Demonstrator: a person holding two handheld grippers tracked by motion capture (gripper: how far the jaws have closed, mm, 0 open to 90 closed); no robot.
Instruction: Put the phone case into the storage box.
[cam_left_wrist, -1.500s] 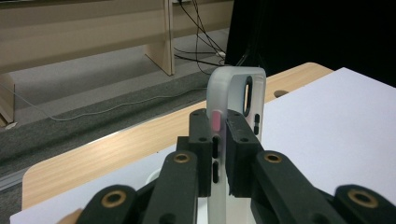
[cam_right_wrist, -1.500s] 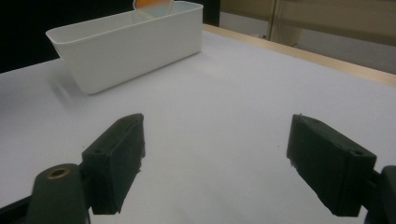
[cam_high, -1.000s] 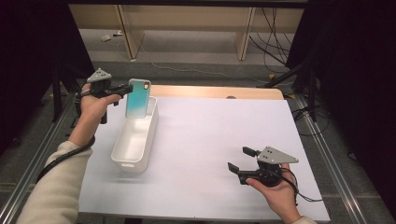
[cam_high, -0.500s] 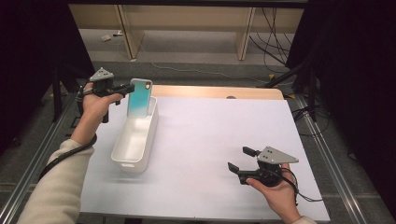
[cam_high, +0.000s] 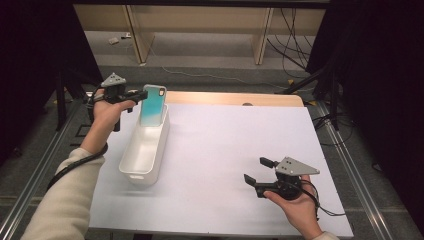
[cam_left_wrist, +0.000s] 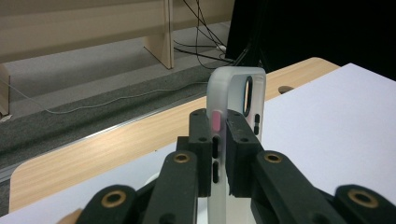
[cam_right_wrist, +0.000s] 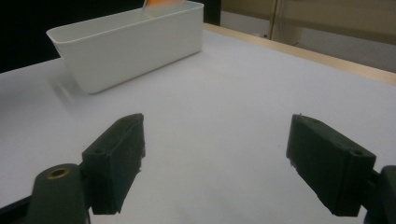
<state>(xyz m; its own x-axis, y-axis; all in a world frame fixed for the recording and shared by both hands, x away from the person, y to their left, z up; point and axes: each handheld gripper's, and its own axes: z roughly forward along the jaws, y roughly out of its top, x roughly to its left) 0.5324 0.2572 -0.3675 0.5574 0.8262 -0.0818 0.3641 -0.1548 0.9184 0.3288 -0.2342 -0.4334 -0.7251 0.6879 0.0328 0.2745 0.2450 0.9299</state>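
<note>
Lowering the translucent teal-backed phone case (cam_high: 152, 105) into the white rectangular plastic bin (cam_high: 135, 172) demands a steady wrist — your left tool (cam_left_wrist: 219, 154) clamps its edge, upright over the far end. Release only once it rests inside; the right tool (cam_high: 256, 175) sits unclenched, holding nothing, above the desk (cam_high: 225, 135).

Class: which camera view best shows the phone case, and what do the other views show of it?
The high view: the phone case shows its whole teal face, upright over the bin's far end. The left gripper view gives just its frosted edge clamped in the left hand-held gripper. The right gripper view catches a sliver above the bin.
</note>
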